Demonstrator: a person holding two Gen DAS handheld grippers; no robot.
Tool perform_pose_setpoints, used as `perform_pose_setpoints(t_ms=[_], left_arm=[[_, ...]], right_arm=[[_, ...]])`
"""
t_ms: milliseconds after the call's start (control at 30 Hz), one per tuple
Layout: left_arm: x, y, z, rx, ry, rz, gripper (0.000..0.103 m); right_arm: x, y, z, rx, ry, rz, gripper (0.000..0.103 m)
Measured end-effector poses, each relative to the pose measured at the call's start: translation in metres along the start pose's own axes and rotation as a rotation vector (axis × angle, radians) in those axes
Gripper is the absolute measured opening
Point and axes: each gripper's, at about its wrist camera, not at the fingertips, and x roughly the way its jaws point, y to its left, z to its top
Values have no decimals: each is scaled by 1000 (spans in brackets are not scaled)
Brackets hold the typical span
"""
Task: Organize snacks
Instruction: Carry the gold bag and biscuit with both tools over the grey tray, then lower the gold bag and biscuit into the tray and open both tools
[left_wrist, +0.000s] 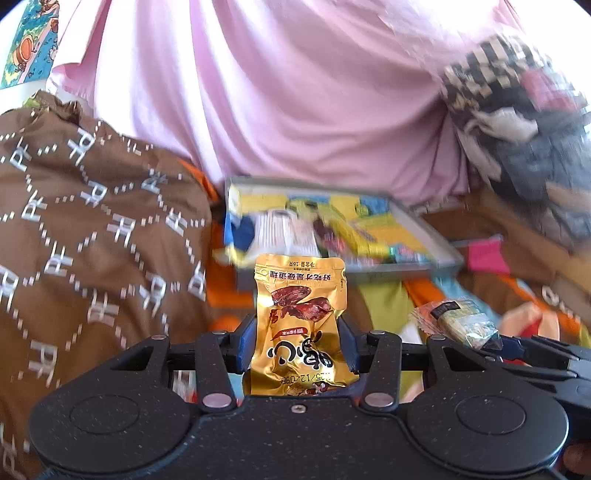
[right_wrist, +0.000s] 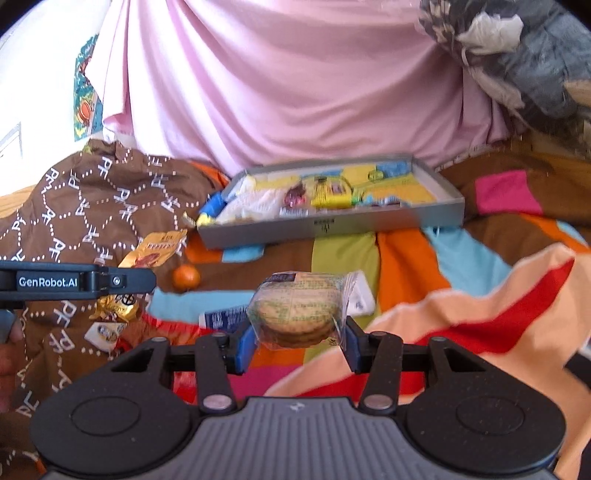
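My left gripper (left_wrist: 298, 345) is shut on a gold snack packet (left_wrist: 301, 314) and holds it above the striped blanket, in front of the grey tray (left_wrist: 436, 240). My right gripper (right_wrist: 298, 341) is shut on a clear packet of round biscuits (right_wrist: 301, 308), also held above the blanket. That packet also shows in the left wrist view (left_wrist: 460, 321). The grey tray (right_wrist: 332, 225) lies farther back and holds several snack packets. The left gripper with its gold packet (right_wrist: 155, 254) shows at the left of the right wrist view.
A brown patterned cloth (right_wrist: 92, 206) is heaped at the left. A small orange fruit (right_wrist: 186, 277) and loose packets (right_wrist: 221, 317) lie on the striped blanket (right_wrist: 406, 266). A pink cloth (right_wrist: 295, 81) hangs behind the tray. Dark bundled clothes (right_wrist: 517, 55) sit at the upper right.
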Motion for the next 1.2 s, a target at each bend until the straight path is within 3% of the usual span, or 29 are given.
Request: perform_pose_setpoints(t_ms=[200, 333, 467, 667, 900, 1200], left_arm=[[30, 3, 42, -39, -42, 7, 48], [60, 0, 66, -22, -49, 28, 48], [88, -1, 83, -12, -63, 83, 49], [134, -1, 99, -19, -10, 130, 49], [167, -3, 108, 30, 31, 122, 49], [187, -8, 107, 40, 79, 117, 49]], right_arm=[[13, -7, 30, -11, -41, 41, 52], [22, -14, 56, -48, -121, 11, 52], [42, -25, 83, -73, -141, -7, 52], [76, -33, 118, -123, -177, -35, 53], [121, -45, 141, -76, -121, -76, 53], [153, -63, 138, -27, -54, -136, 53]])
